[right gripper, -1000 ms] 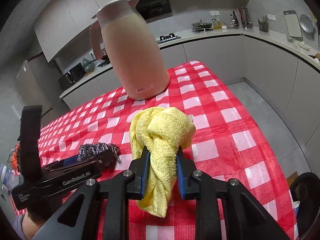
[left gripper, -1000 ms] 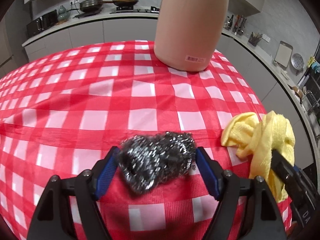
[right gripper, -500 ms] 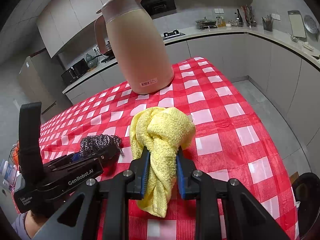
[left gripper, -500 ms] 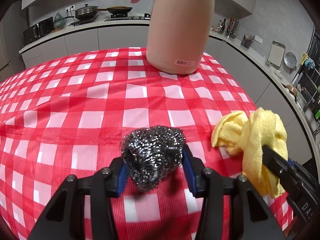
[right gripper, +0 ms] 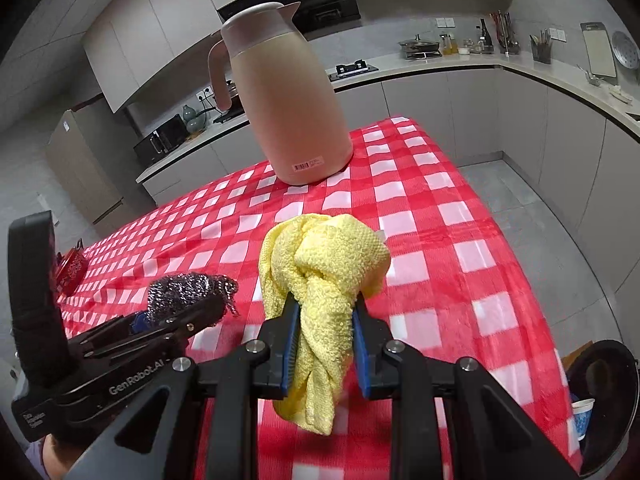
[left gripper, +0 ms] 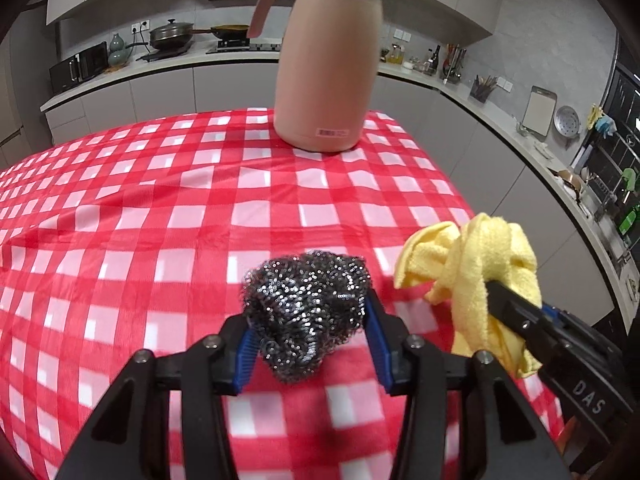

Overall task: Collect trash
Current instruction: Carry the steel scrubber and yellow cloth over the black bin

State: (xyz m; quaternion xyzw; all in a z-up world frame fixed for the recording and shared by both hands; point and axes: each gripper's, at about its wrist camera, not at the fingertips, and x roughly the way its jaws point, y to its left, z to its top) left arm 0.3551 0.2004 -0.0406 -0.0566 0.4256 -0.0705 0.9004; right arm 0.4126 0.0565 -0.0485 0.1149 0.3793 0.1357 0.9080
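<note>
My left gripper (left gripper: 310, 320) is shut on a ball of steel wool (left gripper: 308, 308) and holds it lifted above the red checked tablecloth (left gripper: 200, 220). My right gripper (right gripper: 325, 316) is shut on a knotted yellow cloth (right gripper: 320, 264), also held above the table. The yellow cloth also shows in the left wrist view (left gripper: 476, 264), to the right of the steel wool. The steel wool shows in the right wrist view (right gripper: 188, 292), to the left of the cloth.
A tall beige thermos jug (left gripper: 328, 64) stands at the table's far end, also in the right wrist view (right gripper: 280, 96). A black bin (right gripper: 608, 392) with a paper cup (right gripper: 582, 416) sits on the floor by the table's right edge. A small red box (right gripper: 72, 268) lies far left.
My left gripper closed on the steel wool and lifted it off the cloth. Both grippers rose and drew back from the jug. The right gripper kept its hold on the yellow cloth.
</note>
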